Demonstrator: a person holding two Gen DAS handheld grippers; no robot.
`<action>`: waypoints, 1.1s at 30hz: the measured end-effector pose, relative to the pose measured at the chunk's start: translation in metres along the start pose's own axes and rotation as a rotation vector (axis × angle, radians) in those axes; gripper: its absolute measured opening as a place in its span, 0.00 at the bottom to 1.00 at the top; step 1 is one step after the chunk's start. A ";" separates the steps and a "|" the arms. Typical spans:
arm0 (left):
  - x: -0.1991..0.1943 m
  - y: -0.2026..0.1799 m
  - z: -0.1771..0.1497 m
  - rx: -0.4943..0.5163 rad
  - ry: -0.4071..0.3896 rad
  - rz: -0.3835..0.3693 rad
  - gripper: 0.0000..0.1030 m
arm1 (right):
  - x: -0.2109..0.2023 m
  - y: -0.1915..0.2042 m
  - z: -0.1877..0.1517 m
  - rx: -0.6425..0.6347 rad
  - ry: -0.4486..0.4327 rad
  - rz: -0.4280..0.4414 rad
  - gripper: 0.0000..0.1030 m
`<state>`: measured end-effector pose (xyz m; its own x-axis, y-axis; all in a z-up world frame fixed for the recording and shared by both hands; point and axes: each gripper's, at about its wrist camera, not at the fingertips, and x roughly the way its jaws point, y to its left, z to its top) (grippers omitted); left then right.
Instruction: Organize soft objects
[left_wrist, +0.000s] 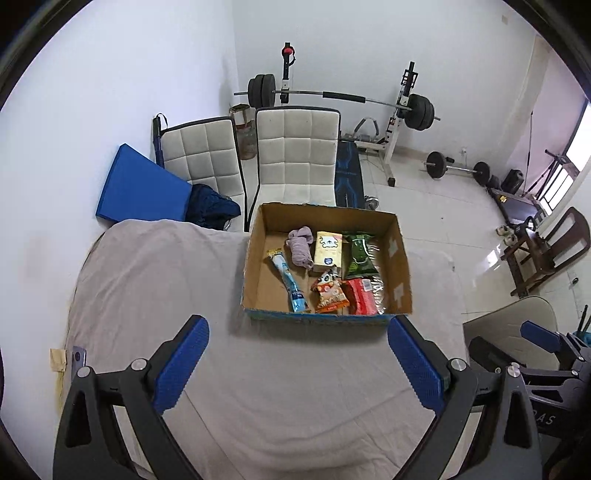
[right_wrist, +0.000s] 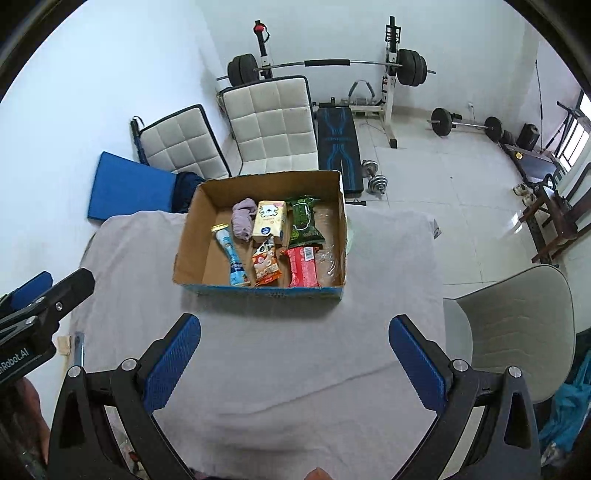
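Note:
An open cardboard box (left_wrist: 258, 236) (right_wrist: 192, 225) stands on a grey-covered table (left_wrist: 155, 280) (right_wrist: 133, 258). Inside lie a rolled lilac cloth (left_wrist: 300, 246) (right_wrist: 242, 217), a blue tube pack (left_wrist: 290, 282) (right_wrist: 232, 258), a cream carton (left_wrist: 328, 251) (right_wrist: 270, 221), an orange snack bag (left_wrist: 330, 291) (right_wrist: 265, 265), a green wipes pack (left_wrist: 358, 256) (right_wrist: 303, 221) and a red pack (left_wrist: 361, 301) (right_wrist: 303, 266). My left gripper (left_wrist: 297, 362) hangs open and empty in front of the box. My right gripper (right_wrist: 293, 360) is also open and empty, short of the box's near wall.
Two white padded chairs (left_wrist: 295, 147) (right_wrist: 273, 122) stand behind the table, beside a blue mat (left_wrist: 136, 184) (right_wrist: 129, 186). A barbell rack (left_wrist: 399, 107) (right_wrist: 391, 70), bench and dumbbells (right_wrist: 373, 177) fill the back. A beige chair (right_wrist: 517, 321) is at the right.

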<state>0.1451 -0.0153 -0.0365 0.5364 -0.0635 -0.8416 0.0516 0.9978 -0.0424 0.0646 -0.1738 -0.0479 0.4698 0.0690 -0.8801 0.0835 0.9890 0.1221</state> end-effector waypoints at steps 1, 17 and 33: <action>-0.006 0.000 -0.003 -0.006 0.003 -0.008 0.97 | -0.009 0.001 -0.004 -0.004 -0.005 0.001 1.00; -0.055 0.001 -0.022 -0.020 -0.074 0.056 0.97 | -0.075 0.011 -0.031 -0.064 -0.057 -0.041 1.00; -0.042 0.004 -0.004 -0.031 -0.147 0.089 1.00 | -0.065 0.003 0.002 -0.039 -0.146 -0.086 1.00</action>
<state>0.1192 -0.0085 -0.0031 0.6555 0.0249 -0.7548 -0.0264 0.9996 0.0101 0.0363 -0.1756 0.0105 0.5852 -0.0334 -0.8102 0.0962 0.9950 0.0285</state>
